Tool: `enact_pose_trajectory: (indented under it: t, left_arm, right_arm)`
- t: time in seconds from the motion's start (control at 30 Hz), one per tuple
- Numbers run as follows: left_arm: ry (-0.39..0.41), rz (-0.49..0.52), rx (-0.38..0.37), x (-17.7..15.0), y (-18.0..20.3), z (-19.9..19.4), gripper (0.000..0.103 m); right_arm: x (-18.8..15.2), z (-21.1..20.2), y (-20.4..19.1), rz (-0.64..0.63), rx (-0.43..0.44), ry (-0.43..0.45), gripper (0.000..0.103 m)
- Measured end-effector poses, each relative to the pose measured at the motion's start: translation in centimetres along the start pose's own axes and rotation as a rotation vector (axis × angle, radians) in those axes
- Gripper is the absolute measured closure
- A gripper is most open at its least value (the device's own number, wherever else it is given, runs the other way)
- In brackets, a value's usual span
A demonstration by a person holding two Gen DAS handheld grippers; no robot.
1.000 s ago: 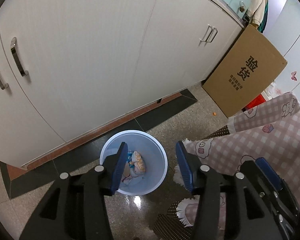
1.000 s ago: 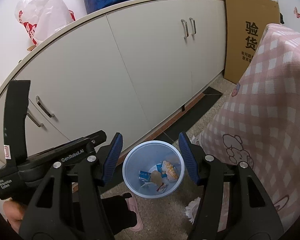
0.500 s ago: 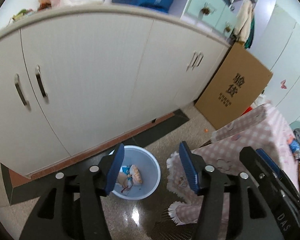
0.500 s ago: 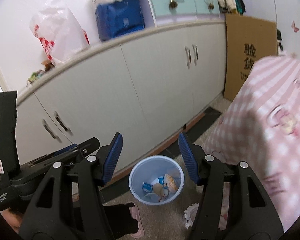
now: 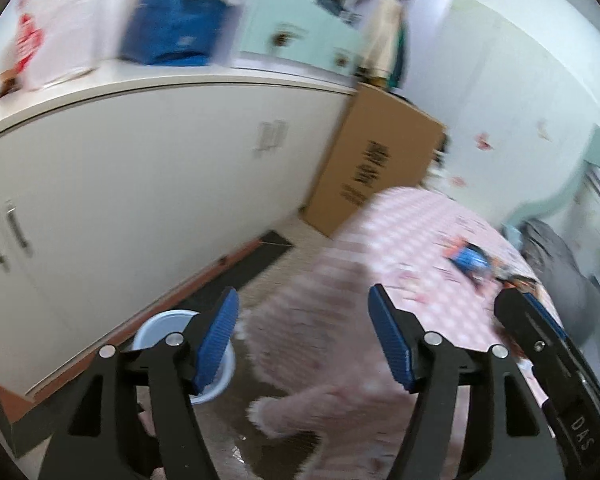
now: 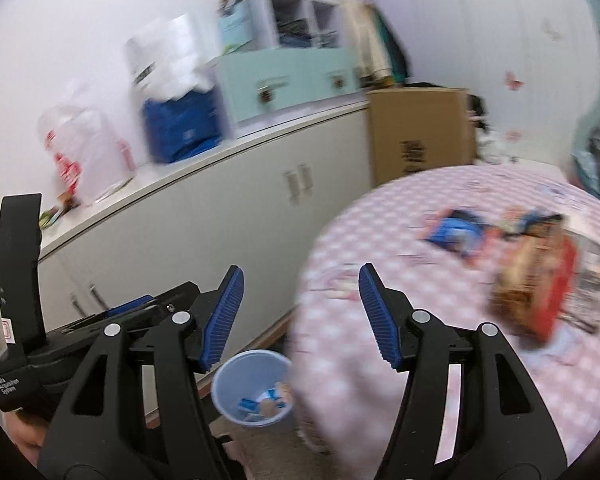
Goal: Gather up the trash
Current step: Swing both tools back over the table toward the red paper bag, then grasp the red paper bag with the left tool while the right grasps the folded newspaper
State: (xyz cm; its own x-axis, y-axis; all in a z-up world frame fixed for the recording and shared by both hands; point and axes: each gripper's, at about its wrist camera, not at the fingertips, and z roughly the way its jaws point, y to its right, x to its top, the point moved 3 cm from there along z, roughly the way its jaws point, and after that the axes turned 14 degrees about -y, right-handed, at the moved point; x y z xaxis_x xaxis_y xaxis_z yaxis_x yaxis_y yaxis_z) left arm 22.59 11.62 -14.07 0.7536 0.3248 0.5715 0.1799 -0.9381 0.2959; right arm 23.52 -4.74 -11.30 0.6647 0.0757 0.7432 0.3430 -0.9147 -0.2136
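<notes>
The pale blue trash bin (image 6: 252,388) stands on the floor between the cabinets and the table, with several wrappers and scraps inside. In the left wrist view the bin (image 5: 156,332) is half hidden behind my left finger. On the pink checked tablecloth (image 6: 400,240) lie a blue wrapper (image 6: 456,232) and a red and brown package (image 6: 536,296), both blurred. The blue wrapper (image 5: 470,258) also shows on the cloth in the left wrist view. My left gripper (image 5: 304,336) is above the table's edge, its jaws opening with nothing between them. My right gripper (image 6: 300,312) is open and empty.
White cabinets (image 5: 140,200) run along the left, with bags and a blue box on top. A large cardboard box (image 5: 376,160) leans at their far end. The tablecloth's fringe (image 5: 292,412) hangs near the bin. A grey garment (image 5: 560,272) lies at the table's far right.
Both grippers have risen and swung right, away from the bin toward the table top. The wrappers on the cloth have come into view. The left jaws stand wider apart.
</notes>
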Motion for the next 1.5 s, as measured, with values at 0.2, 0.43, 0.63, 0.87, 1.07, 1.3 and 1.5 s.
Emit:
enact_pose_trajectory:
  t: [0.2,0.43,0.63,0.87,1.07,1.3,1.5]
  left_arm:
    - [-0.056,0.154,-0.099,-1.2,9.6,2.4,0.031]
    - [-0.119,0.332,-0.161,-3.7,19.4,5.6,0.03]
    - [-0.134,0.41,-0.135,-4.5,23.6,8.0,0.03]
    - [-0.127,0.482,-0.069,-4.5,25.4,9.5,0.042]
    - [-0.16,0.522,-0.096,-4.0,26.3,10.4,0.082]
    - [-0.105,0.487,-0.156,-3.7,24.9,8.6,0.095]
    - [-0.035,0.434,-0.187,-3.1,23.3,6.7,0.095]
  right_arm:
    - [-1.6,-4.2,9.3,0.125,-0.118,0.031,0.043]
    - [-4.0,-7.2,18.3,0.279,-0.21,0.038,0.043]
    - [-5.4,-7.9,22.2,0.342,-0.228,0.016,0.043]
    - [-5.0,-7.2,25.1,0.369,-0.239,-0.029,0.043]
    - [-4.0,-5.5,26.1,0.379,-0.227,-0.072,0.043]
    - [-3.0,-2.7,27.0,0.405,-0.146,-0.183,0.043]
    - [-2.4,-1.5,28.2,0.46,-0.083,-0.218,0.043]
